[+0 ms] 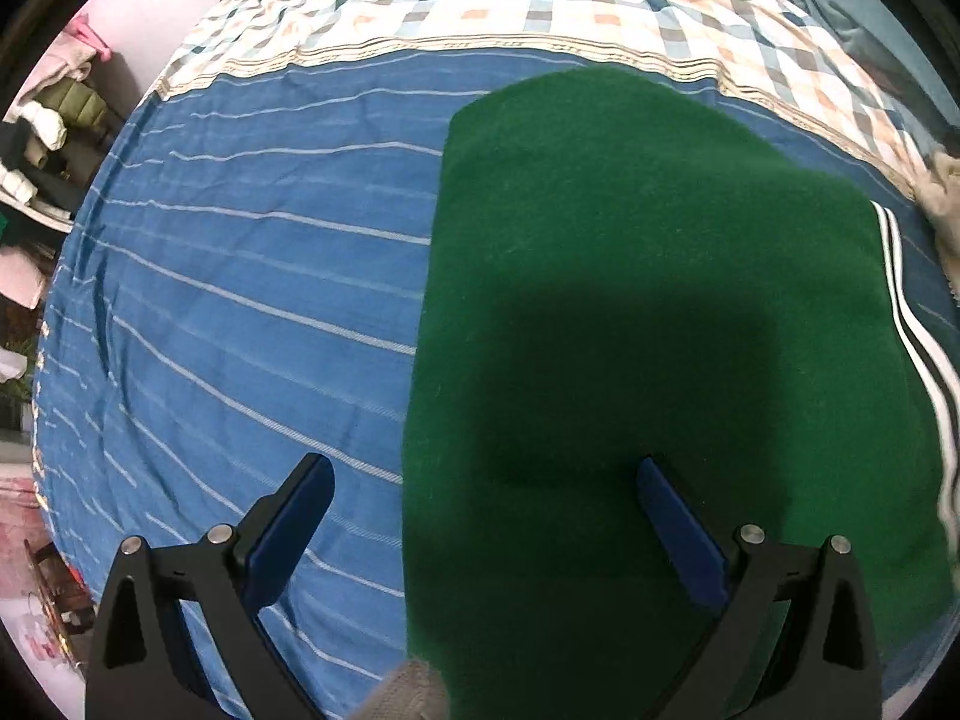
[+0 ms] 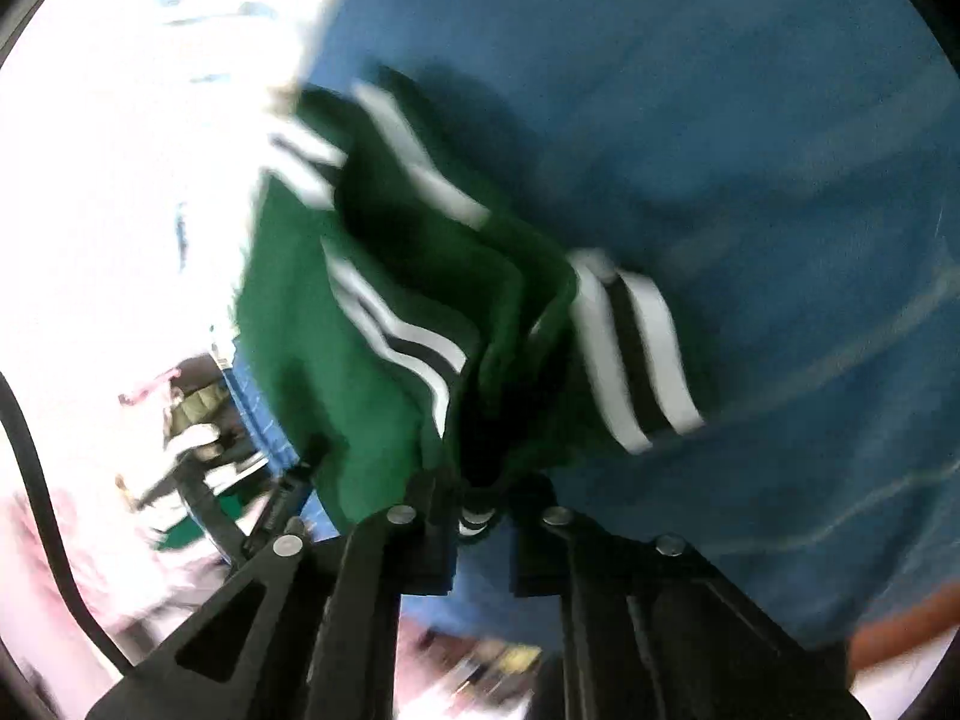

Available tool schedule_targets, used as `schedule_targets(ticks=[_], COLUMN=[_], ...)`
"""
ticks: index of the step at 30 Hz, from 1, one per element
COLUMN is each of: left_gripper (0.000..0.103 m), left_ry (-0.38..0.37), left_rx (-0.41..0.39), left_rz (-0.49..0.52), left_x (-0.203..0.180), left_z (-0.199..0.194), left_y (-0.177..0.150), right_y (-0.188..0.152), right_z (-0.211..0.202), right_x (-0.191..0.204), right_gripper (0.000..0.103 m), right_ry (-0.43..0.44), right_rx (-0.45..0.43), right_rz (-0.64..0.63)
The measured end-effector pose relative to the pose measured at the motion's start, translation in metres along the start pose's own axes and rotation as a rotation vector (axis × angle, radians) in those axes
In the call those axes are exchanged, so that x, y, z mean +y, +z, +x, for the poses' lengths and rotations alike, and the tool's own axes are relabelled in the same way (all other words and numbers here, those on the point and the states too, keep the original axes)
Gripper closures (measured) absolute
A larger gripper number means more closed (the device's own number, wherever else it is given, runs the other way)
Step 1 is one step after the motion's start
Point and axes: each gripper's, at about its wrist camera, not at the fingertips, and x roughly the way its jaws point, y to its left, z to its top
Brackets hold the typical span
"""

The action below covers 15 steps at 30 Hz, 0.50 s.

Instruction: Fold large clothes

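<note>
A dark green sweater (image 1: 630, 276) with white and black stripes lies flat on the blue striped bedsheet (image 1: 240, 300). My left gripper (image 1: 483, 486) is open and empty, hovering over the sweater's left edge. In the right wrist view the image is blurred. My right gripper (image 2: 480, 495) is shut on a bunched part of the green sweater (image 2: 372, 348), whose striped cuff (image 2: 636, 348) hangs beside it above the blue sheet (image 2: 750, 150).
A plaid blanket (image 1: 480, 6) covers the far part of the bed. Piled clothes (image 1: 54, 120) sit off the bed's left side. A beige item (image 1: 942, 186) lies at the right edge of the bed.
</note>
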Motion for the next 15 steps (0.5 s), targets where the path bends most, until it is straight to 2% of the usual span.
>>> schedule_targets(ticks=[1, 2, 4, 5, 6, 8, 12, 14, 15], left_gripper=[0.0, 0.0, 0.0, 0.0, 0.0, 0.0, 0.0, 0.0, 0.0], left_ry=[-0.004, -0.006, -0.006, -0.004, -0.01, -0.008, -0.001, 0.025, 0.039], left_rx=[-0.003, -0.001, 0.016, 0.03, 0.047, 0.049, -0.045, -0.08, -0.099], left_rz=[0.003, 0.007, 0.003, -0.003, -0.011, -0.027, -0.055, -0.078, -0.093], left_x=[-0.001, -0.001, -0.001, 0.001, 0.002, 0.007, 0.014, 0.014, 0.015], left_z=[-0.001, 0.0, 0.003, 0.003, 0.002, -0.004, -0.019, -0.014, -0.007], left_y=[-0.001, -0.002, -0.004, -0.003, -0.001, 0.006, 0.042, 0.066, 0.08], right_y=[-0.003, -0.004, 0.001, 0.005, 0.009, 0.013, 0.024, 0.04, 0.054], right_z=[-0.007, -0.01, 0.006, 0.021, 0.035, 0.037, -0.001, -0.005, -0.002], right_x=[0.01, 0.016, 0.002, -0.015, -0.034, -0.045, -0.002, 0.025, 0.042], right_gripper=[0.095, 0.095, 0.095, 0.091, 0.087, 0.074, 0.054, 0.042, 0.041], right_ry=[-0.012, -0.061, -0.183, -0.2, -0.171, -0.127, -0.206, -0.19, -0.163], right_rx=[-0.039, -0.069, -0.017, 0.037, 0.1, 0.123, 0.007, -0.03, -0.038], right_rz=[-0.049, -0.088, -0.075, -0.018, 0.069, 0.158, -0.013, -0.099, -0.151])
